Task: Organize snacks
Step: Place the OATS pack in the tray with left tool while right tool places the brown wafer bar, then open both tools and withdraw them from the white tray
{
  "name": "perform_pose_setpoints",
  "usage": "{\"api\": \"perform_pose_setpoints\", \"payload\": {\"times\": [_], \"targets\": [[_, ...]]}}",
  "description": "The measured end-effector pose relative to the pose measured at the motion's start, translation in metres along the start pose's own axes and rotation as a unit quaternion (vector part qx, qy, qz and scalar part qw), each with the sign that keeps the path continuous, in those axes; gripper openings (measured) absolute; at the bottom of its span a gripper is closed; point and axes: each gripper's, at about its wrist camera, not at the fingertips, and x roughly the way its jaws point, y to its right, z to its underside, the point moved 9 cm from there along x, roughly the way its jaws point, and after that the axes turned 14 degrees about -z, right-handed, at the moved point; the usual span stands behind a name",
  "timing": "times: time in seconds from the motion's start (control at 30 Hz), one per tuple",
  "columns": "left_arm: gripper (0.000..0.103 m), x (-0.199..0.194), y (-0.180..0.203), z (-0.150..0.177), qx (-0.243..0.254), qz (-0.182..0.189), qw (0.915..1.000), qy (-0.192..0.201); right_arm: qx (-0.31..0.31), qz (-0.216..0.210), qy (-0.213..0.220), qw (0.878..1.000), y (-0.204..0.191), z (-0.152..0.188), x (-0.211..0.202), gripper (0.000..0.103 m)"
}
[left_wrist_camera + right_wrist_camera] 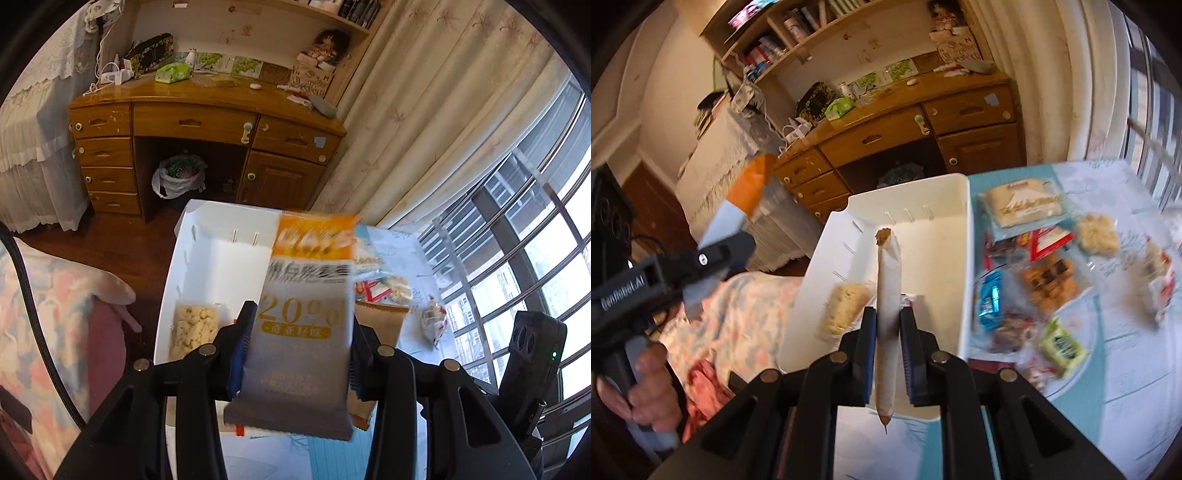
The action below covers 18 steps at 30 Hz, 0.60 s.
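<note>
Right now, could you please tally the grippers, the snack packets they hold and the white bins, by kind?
Grippers: 2, the left gripper and the right gripper
Held snack packets: 2, the grey and orange packet and the tan packet
White bins: 1, the white bin
Total: 5

A light blue patterned tablecloth (1108,369) covers the table. A white bin (962,258) sits at its left edge. Loose snack packets (1045,280) lie beside it.
</note>
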Motion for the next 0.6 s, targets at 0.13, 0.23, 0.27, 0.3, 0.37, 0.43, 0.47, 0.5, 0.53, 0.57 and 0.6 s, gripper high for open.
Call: {"api": "perform_pose_setpoints", "payload": {"times": [0.13,0.23,0.27,0.3,0.37,0.43,0.47,0.5,0.53,0.57,0.6], "targets": [[0.069,0.003,-0.007,0.002,0.012,-0.027,0.9996,0.002,0.021,-0.007,0.007,1.0,-0.001,0.001,0.004,0.033],[0.069,0.003,-0.014,0.006,0.009,-0.034,0.9994,-0.005,0.044,-0.012,0.027,0.999,0.0,-0.002,-0.001,0.056],[0.069,0.003,-0.016,0.007,0.006,-0.035,0.9994,-0.007,0.048,-0.012,0.028,0.998,0.0,-0.002,-0.003,0.056],[0.07,0.002,-0.018,0.008,0.003,-0.035,0.9993,-0.009,0.049,-0.007,0.029,0.998,0.0,-0.003,-0.005,0.056],[0.07,-0.001,-0.022,0.011,-0.004,-0.037,0.9992,-0.013,0.045,0.003,0.031,0.999,0.001,-0.003,-0.011,0.056],[0.07,-0.005,-0.024,0.012,-0.008,-0.038,0.9992,-0.012,0.044,0.006,0.032,0.998,0.002,-0.002,-0.016,0.056],[0.07,-0.008,-0.025,0.013,-0.012,-0.039,0.9991,-0.011,0.044,0.007,0.033,0.998,0.002,-0.002,-0.019,0.056],[0.07,-0.01,-0.026,0.015,-0.014,-0.04,0.999,-0.01,0.044,0.008,0.034,0.998,0.002,-0.001,-0.023,0.056],[0.07,-0.012,-0.026,0.016,-0.015,-0.041,0.999,-0.01,0.044,0.009,0.035,0.998,0.002,0.0,-0.026,0.056],[0.07,-0.015,-0.026,0.019,-0.016,-0.042,0.9989,-0.011,0.044,0.01,0.035,0.998,0.003,0.001,-0.029,0.056],[0.07,-0.017,-0.026,0.021,-0.016,-0.044,0.9988,-0.014,0.043,0.01,0.035,0.998,0.003,0.002,-0.032,0.056]]}}
